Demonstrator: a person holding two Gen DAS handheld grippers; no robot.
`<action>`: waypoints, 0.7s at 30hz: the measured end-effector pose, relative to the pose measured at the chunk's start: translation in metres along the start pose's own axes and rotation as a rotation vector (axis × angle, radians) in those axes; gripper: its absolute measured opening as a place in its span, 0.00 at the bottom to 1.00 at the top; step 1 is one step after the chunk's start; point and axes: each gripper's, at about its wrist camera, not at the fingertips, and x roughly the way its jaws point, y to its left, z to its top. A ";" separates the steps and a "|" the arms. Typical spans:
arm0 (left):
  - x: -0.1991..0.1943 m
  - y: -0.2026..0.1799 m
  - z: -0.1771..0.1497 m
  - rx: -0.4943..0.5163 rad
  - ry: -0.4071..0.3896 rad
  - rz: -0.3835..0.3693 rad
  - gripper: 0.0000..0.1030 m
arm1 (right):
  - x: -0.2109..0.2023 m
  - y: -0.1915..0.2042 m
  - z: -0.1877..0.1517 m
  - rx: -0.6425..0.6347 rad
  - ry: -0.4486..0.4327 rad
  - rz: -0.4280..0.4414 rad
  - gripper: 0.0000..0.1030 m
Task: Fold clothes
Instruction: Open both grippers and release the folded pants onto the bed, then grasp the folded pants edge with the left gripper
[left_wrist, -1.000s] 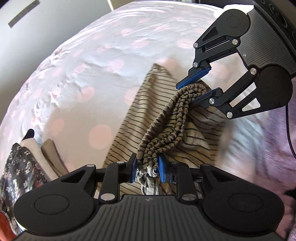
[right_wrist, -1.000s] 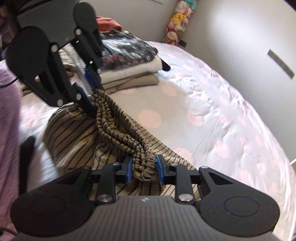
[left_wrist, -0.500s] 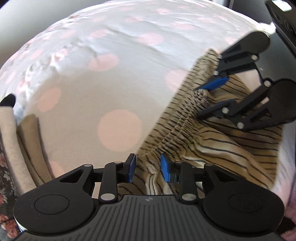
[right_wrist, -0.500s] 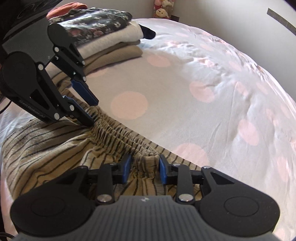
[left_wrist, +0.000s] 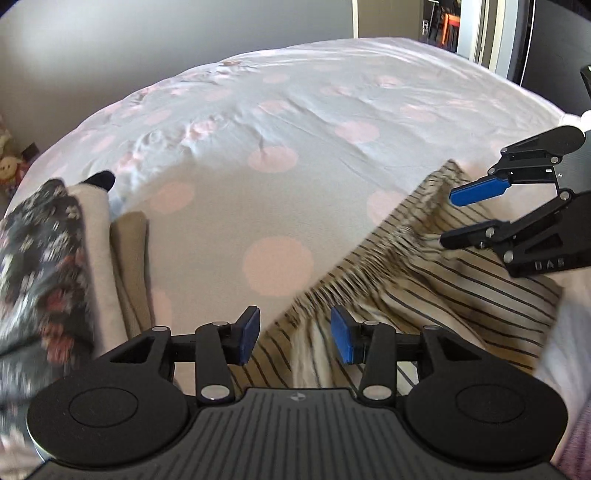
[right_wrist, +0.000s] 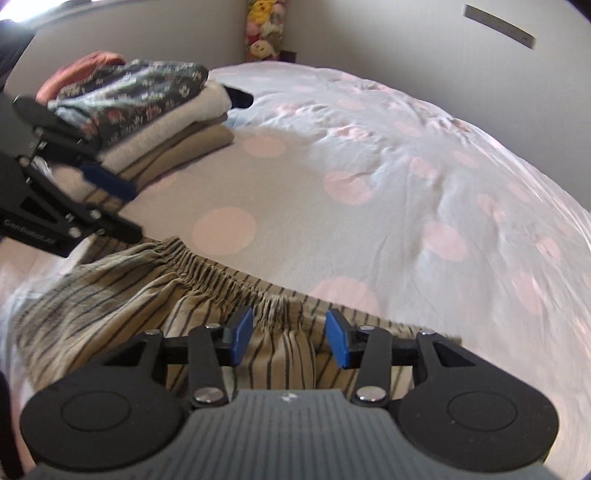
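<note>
Trousers, striped, lay flat on the bed, waistband just beyond both grippers. Left gripper and right gripper were opening, pads apparently clear of the cloth.

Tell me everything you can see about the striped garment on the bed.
The striped garment is tan, soft-looking cloth with thin dark stripes and a gathered elastic waistband along its far edge. It lies spread, a little rumpled, on the polka-dot sheet, near a stack of folded clothes. The left gripper and right gripper sit at the waistband's two ends, jaws opening, cloth between the pads but not pinched.
</note>
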 end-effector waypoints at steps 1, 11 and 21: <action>-0.007 -0.003 -0.007 -0.009 0.003 -0.011 0.40 | -0.011 -0.002 -0.005 0.027 -0.008 -0.003 0.46; -0.026 -0.028 -0.067 0.077 0.269 -0.169 0.47 | -0.075 -0.006 -0.104 0.276 0.040 0.003 0.46; 0.008 -0.049 -0.079 0.135 0.419 -0.091 0.16 | -0.061 -0.016 -0.125 0.388 0.050 0.021 0.30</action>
